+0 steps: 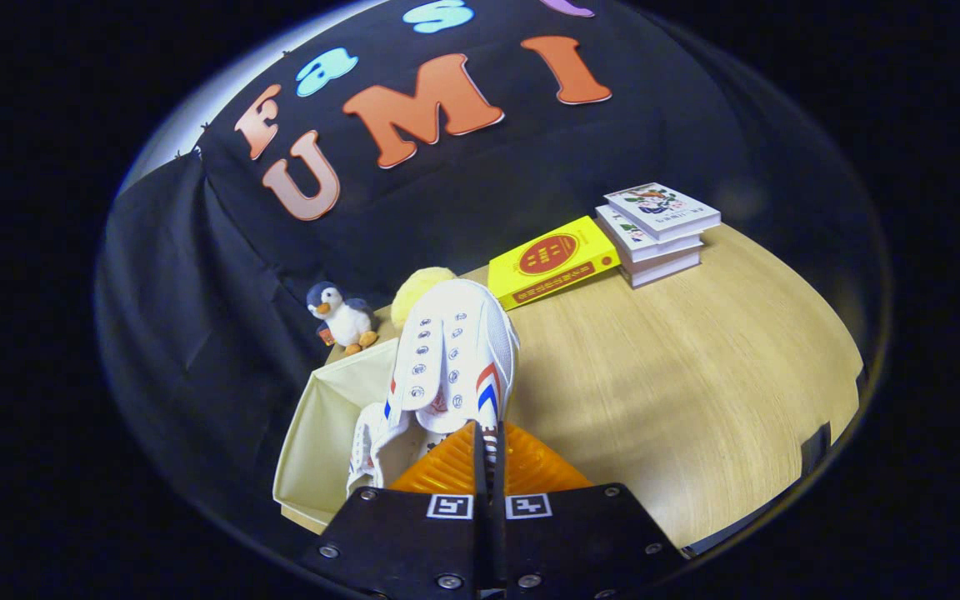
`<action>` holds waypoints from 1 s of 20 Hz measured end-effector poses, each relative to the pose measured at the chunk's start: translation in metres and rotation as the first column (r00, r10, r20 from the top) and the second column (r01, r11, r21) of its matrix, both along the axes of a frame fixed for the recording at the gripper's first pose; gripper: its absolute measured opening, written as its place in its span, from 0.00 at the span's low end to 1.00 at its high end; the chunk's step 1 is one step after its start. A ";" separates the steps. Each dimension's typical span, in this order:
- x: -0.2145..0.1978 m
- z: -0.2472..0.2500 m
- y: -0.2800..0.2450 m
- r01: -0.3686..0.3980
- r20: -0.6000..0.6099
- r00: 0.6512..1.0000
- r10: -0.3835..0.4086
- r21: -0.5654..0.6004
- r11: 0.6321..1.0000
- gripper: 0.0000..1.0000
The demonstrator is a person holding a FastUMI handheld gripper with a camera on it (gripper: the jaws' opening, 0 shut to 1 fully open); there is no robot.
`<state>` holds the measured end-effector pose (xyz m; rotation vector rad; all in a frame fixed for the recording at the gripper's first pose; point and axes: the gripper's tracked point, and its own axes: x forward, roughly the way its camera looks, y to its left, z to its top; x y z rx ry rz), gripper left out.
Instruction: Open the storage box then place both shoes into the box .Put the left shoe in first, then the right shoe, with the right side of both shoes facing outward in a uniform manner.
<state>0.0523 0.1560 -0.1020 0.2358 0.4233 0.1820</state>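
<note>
Wooden table (680,358) carries the open storage box (322,433) at ten o'clock of the gripper (488,442), whose jaws pinch one white shoe (455,358) above another already inside (367,454), release remaining.

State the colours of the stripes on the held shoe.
Red and blue stripes on the white shoe, in the gripper view.

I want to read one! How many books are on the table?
4. A yellow book lies flat beyond the white shoe held in the gripper. Three more sit in a stack of books just past it, near the wall. Others may be hidden behind the shoe.
</note>
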 end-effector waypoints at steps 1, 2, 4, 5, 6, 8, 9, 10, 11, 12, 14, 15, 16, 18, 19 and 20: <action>-0.002 0.003 0.017 -0.009 0.002 1.000 0.009 0.010 1.000 0.00; -0.004 0.005 0.034 -0.021 0.000 1.000 0.021 0.019 1.000 0.00; -0.004 0.005 0.062 -0.036 -0.004 0.999 0.036 0.013 0.999 0.00; -0.005 0.002 0.073 -0.040 -0.009 0.999 0.040 -0.003 0.999 0.00; -0.006 -0.001 0.083 -0.044 -0.018 0.999 0.044 -0.020 0.999 0.00; -0.007 -0.012 0.099 -0.049 -0.043 0.998 0.048 -0.041 0.998 0.00; -0.007 -0.016 0.104 -0.047 -0.053 0.998 0.044 -0.048 0.998 0.00; -0.007 -0.021 0.108 -0.043 -0.063 0.997 0.039 -0.065 0.997 0.00; -0.006 -0.025 0.109 -0.035 -0.066 0.997 0.029 -0.086 0.996 0.00; -0.007 -0.031 0.109 -0.032 -0.082 0.996 0.023 -0.109 0.994 0.00; -0.005 -0.040 0.113 -0.017 -0.096 0.995 0.005 -0.128 0.992 0.00; -0.003 -0.043 0.113 -0.012 -0.098 0.995 -0.002 -0.142 0.990 0.00; -0.001 -0.048 0.114 -0.004 -0.102 0.995 -0.013 -0.164 0.986 0.00; 0.002 -0.060 0.113 0.010 -0.116 0.993 -0.035 -0.208 0.978 0.00; 0.001 -0.063 0.116 0.012 -0.128 0.991 -0.041 -0.216 0.976 0.00; -0.002 -0.066 0.120 0.006 -0.145 0.989 -0.039 -0.225 0.974 0.03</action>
